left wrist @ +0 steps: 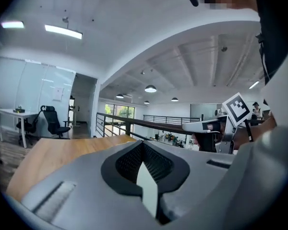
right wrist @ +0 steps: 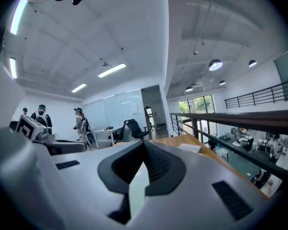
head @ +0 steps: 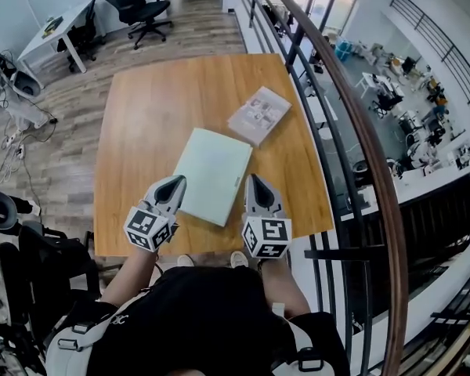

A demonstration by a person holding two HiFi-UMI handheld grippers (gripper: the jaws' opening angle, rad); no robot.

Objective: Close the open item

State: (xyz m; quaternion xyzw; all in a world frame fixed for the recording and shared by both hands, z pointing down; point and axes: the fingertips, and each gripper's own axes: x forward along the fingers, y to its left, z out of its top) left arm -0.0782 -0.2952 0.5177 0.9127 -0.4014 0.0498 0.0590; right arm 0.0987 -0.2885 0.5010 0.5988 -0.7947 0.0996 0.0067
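Pale green flat laptop (head: 212,175) lying on the brown wooden table (head: 141,116) — right between both tools, just ahead of them. Long side running away from the person, tipped a bit to the right. Left gripper (head: 171,188) by its near left corner, right gripper (head: 257,185) by its right edge; approx. equally near. Both pinched tight, nothing inside. Lid looks down already — prob. little left to do. White patterned booklet (head: 258,114) further back. Dark handrail (head: 352,131) on the right, black office chair (head: 137,6) far off.
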